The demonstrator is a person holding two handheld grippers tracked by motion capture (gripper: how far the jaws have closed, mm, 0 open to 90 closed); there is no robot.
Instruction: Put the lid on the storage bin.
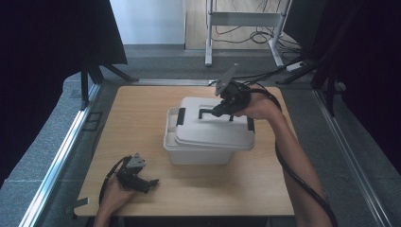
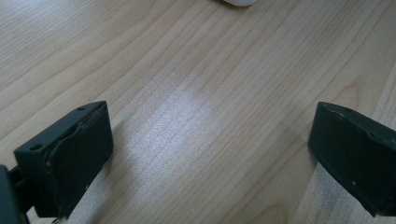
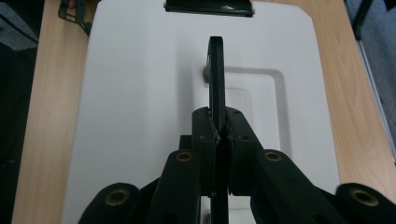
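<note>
Right gripper [image 1: 222, 109] clenched on the black carry handle [image 3: 215, 74] of the white storage box [image 1: 208, 142], fingers [image 3: 205, 140] pinching it edge-on, handle stood upright. Box sits mid-desk [image 1: 142, 142], lid [image 1: 213, 125] on, black latch [image 1: 181, 116] at its 9 o'clock end and another [image 1: 250, 124] at 3 o'clock. Contents: cannot tell, lid is opaque.

Left gripper [image 1: 140, 182] rests at roughly 7 o'clock from the box, well apart, fingers [image 2: 70, 158] released over bare wood, nothing between them.

Risks, as judgement: grip is thin and near one end of the handle, so a lift could swing or tilt the box, or the handle may slip out. If the latches aren't locked, only the lid comes up. Nothing is steadying the base.
</note>
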